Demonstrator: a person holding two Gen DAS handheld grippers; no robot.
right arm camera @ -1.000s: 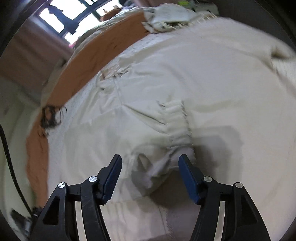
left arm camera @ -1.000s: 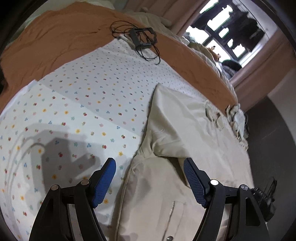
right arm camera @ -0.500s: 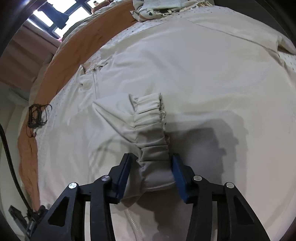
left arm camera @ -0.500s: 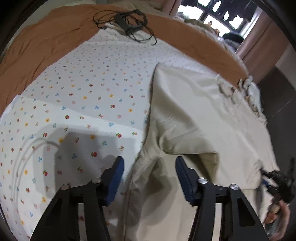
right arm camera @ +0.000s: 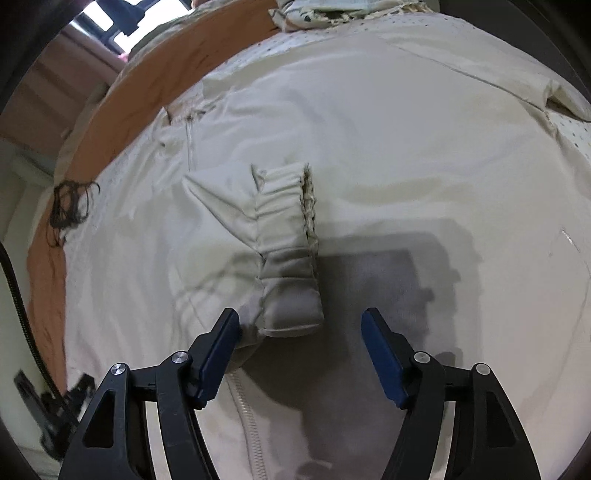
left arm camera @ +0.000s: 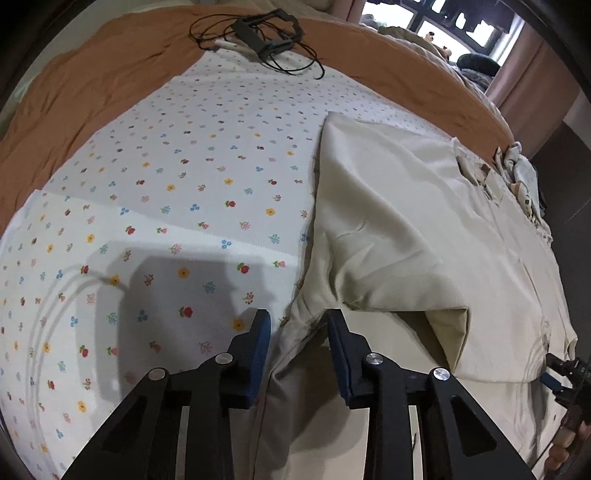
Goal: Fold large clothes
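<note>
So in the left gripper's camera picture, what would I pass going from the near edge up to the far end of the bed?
Left gripper, closing around the jacket's edge → beige jacket → flowered sheet → black cable bundle → orange blanket → window.

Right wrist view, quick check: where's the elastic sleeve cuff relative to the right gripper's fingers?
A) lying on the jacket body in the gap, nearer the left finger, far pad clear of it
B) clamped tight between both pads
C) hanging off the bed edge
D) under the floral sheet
A: the cuff lies flat on the jacket while the right gripper is opening, its right-hand pad well clear of the fabric.
</note>
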